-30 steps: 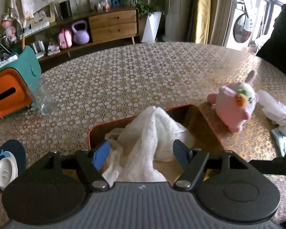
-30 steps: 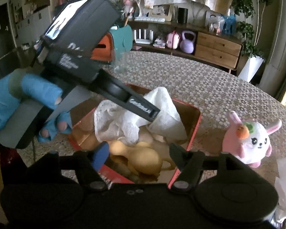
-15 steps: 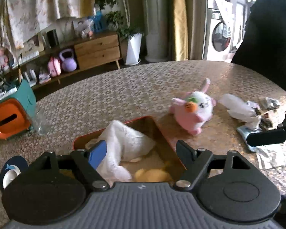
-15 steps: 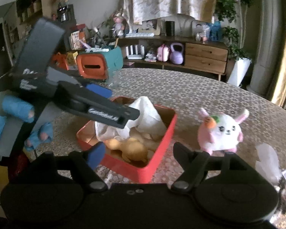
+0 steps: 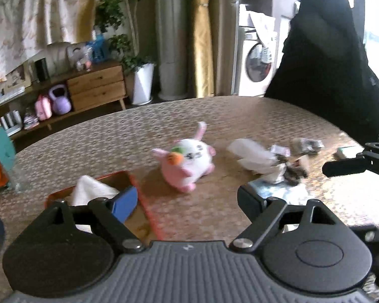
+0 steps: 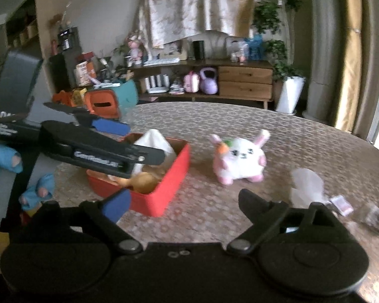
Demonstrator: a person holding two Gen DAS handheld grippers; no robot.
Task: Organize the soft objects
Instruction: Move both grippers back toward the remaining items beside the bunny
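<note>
- My left gripper [image 5: 187, 202] is spreading its jaws, with nothing between them; only patterned table [image 5: 214, 126] shows in the gap.
- My right gripper [image 6: 184, 202] is also opening, and it holds nothing either.
- Seen from my right wrist, the left gripper reaches across the near left, in a hand in a blue fingerless glove [image 6: 2, 161]. Its black finger crosses in front of the red box [image 6: 164, 189] and hides part of what lies in it. White lettering runs along that finger, too blurred to read.
- The red box sits on the table just ahead to my left, holding a white cloth [image 6: 155, 140] bunched into a peak and a yellow soft toy [image 6: 141, 181].
- The pink and white plush rabbit [image 5: 187, 161], a carrot on its head, sits on the table beside the box, apart from it.
- To the right of the rabbit lie a crumpled white plastic bag [image 5: 252, 156] and a few small packets [image 5: 305, 145].
- Farther left, at the table's edge, stand an orange and teal container [image 6: 111, 101] and a clear glass [image 5: 19, 179].
- Beyond the table, a wooden sideboard [image 6: 245, 82] carries 2 drawers, with a purple kettlebell [image 6: 209, 80] beside them.
- A washing machine [image 5: 257, 68] stands at the far right.
</note>
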